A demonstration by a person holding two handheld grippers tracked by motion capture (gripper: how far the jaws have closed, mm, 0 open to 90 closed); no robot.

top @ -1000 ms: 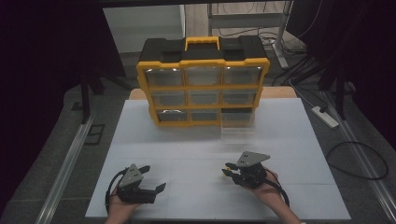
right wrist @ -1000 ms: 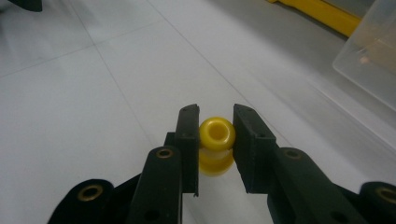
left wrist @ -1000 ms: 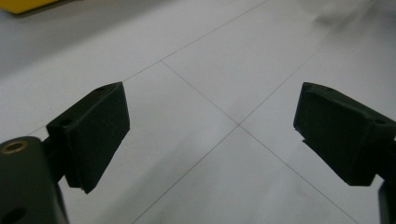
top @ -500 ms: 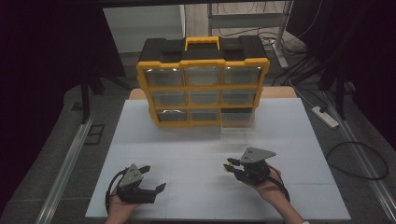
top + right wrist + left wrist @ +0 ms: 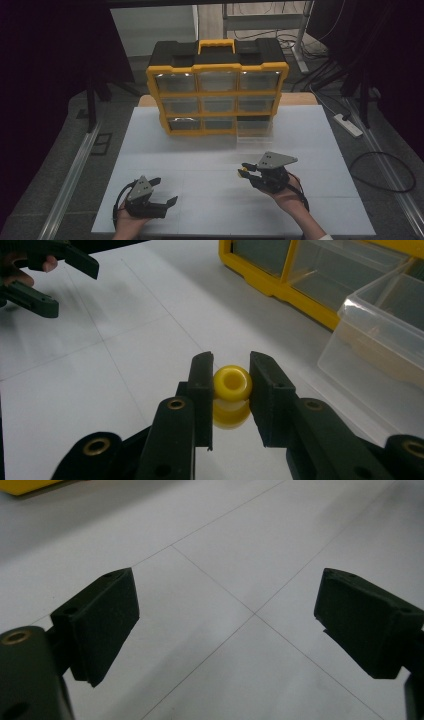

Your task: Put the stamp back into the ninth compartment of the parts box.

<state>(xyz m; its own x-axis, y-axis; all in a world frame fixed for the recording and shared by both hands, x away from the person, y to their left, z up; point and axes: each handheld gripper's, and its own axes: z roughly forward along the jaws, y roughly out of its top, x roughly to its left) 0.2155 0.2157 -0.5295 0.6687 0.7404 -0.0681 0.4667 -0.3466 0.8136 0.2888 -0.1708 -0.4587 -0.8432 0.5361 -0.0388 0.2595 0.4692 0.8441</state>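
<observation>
R hand-held gripper (image 5: 230, 390) is clamped on a small yellow spool-like piece (image 5: 232, 385), held just above the white surface (image 5: 210, 160), near a clear pulled-out drawer (image 5: 380, 335) of the yellow organizer box (image 5: 217, 87). L hand-held gripper (image 5: 227, 610) w/ jaws wide apart, nothing btwn them, low over the surface at the near-left, well apart from the R one.
</observation>
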